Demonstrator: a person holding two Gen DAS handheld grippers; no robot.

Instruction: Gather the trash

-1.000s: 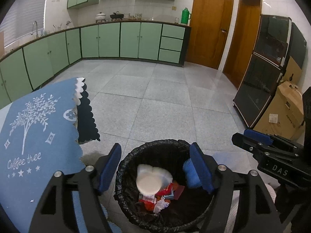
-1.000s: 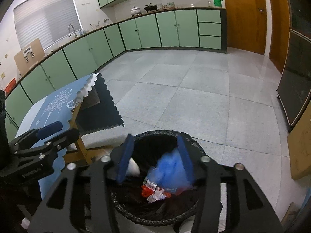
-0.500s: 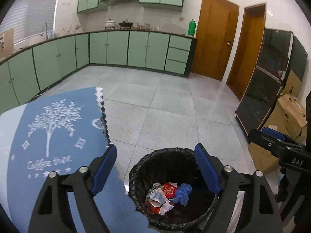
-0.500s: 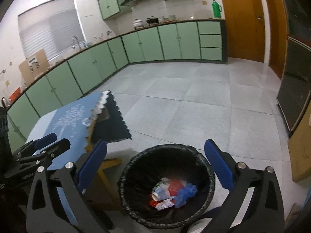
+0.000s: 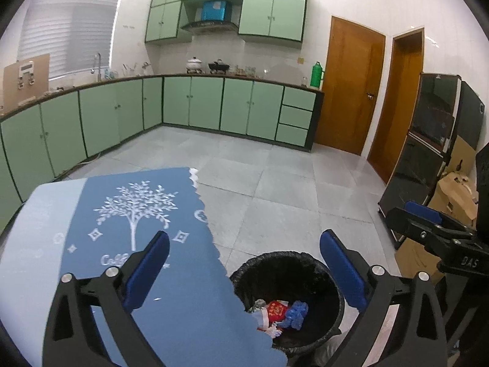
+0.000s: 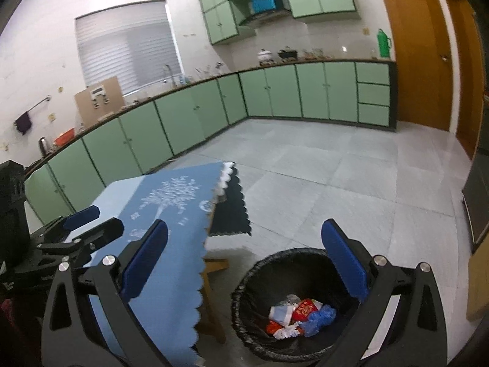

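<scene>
A round bin lined with a black bag (image 5: pixel 275 257) (image 6: pixel 290 252) stands on the floor beside the table. At its bottom lie a white cup (image 6: pixel 279 312), red wrappers (image 5: pixel 276 307) (image 6: pixel 304 309) and a crumpled blue piece (image 5: pixel 296 310) (image 6: pixel 321 313). My left gripper (image 5: pixel 244 235) hovers above the bin and the table edge; its jaws are opening, with nothing between them. My right gripper (image 6: pixel 244 224) hangs open and empty above the bin, a little to the right. Each gripper shows at the edge of the other's view.
A table under a blue cloth with a white tree print (image 5: pixel 137 214) (image 6: pixel 171 202) stands left of the bin. Green cabinets (image 5: pixel 207 104) line the far walls. Two wooden doors (image 5: pixel 348 85), a black cabinet (image 5: pixel 428 140) and cardboard boxes (image 5: pixel 455 195) stand to the right.
Both grippers rose and drew back from the bin. The right one opened wide and dropped the blue piece in; the white cup fell in from the left, whose jaws spread wider.
</scene>
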